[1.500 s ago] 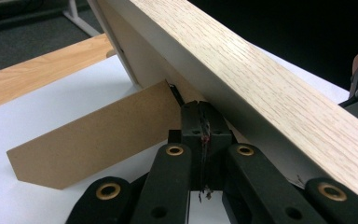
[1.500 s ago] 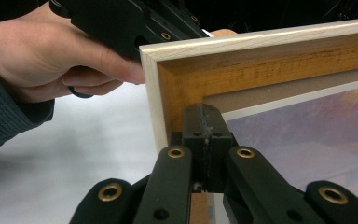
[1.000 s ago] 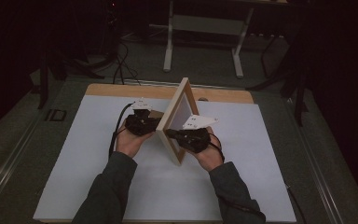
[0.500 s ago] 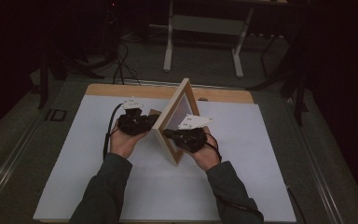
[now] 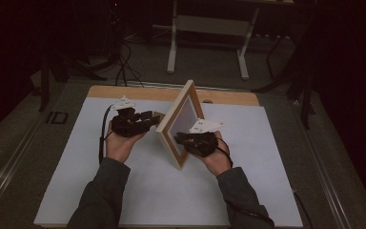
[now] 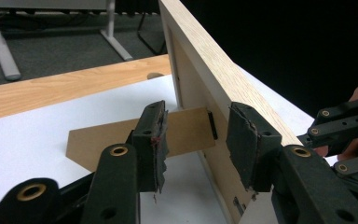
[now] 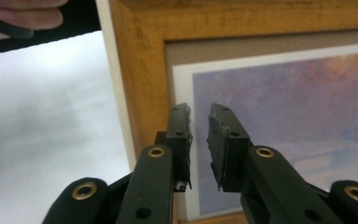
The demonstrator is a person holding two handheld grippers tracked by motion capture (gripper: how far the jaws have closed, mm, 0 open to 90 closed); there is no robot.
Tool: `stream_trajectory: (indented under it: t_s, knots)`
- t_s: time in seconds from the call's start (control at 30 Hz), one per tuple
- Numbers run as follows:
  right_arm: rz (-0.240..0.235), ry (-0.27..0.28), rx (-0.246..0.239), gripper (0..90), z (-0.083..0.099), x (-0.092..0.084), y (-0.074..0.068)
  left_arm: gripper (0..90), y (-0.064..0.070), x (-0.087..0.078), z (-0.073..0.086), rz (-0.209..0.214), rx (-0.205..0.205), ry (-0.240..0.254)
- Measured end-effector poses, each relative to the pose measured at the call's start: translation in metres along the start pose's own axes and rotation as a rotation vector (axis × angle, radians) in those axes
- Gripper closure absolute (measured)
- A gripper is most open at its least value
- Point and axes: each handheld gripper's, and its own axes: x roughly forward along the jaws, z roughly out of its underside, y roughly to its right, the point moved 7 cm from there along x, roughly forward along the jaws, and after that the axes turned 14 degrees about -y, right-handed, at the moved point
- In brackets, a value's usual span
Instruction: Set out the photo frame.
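Note:
A light wooden picture frame (image 5: 177, 109) stands upright and tilted on the white mat, propped by its brown cardboard stand (image 6: 121, 137). My left gripper (image 5: 153, 117) is behind it, open, its jaws just having been opening. In the left gripper view the left gripper (image 6: 196, 111) has the stand's hinge and the frame's back (image 6: 214, 60) showing beyond the gap, untouched. My right gripper (image 5: 178, 139) faces the front. Its jaws have just been opening, and in the right gripper view the right gripper (image 7: 199, 112) stands slightly apart before the frame (image 7: 140, 70) and its bluish print (image 7: 284, 102), with nothing between them.
A white mat (image 5: 248, 191) covers the table, with a wooden strip (image 5: 124, 93) along its far edge. A white desk leg (image 5: 174, 47) and cables stand on the floor beyond. The other hand's fingers (image 7: 23, 16) show past the frame.
The left gripper has let go, opened wide and drawn a little left from the frame's back. The right jaws have parted slightly. The frame keeps its place.

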Motion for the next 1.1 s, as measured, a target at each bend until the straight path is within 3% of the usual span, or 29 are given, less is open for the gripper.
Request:
stream_trajectory:
  t_s: [0.37,0.63,0.97,1.1]
  knots:
    - [0.014,-0.012,0.033,73.4,0.012,-0.004,0.011,47.9,0.009,-0.011,-0.006,0.019,-0.027,0.038]
    - [0.024,-0.018,0.046,72.9,0.019,-0.007,0.017,41.8,0.026,-0.009,-0.004,0.036,0.001,0.013]
    - [0.034,-0.018,0.068,72.2,0.025,-0.013,0.024,42.0,0.044,0.007,0.005,-0.016,0.037,-0.017]
    - [0.042,-0.015,0.079,72.1,0.029,-0.017,0.029,51.5,0.049,0.014,0.011,-0.061,0.051,-0.037]
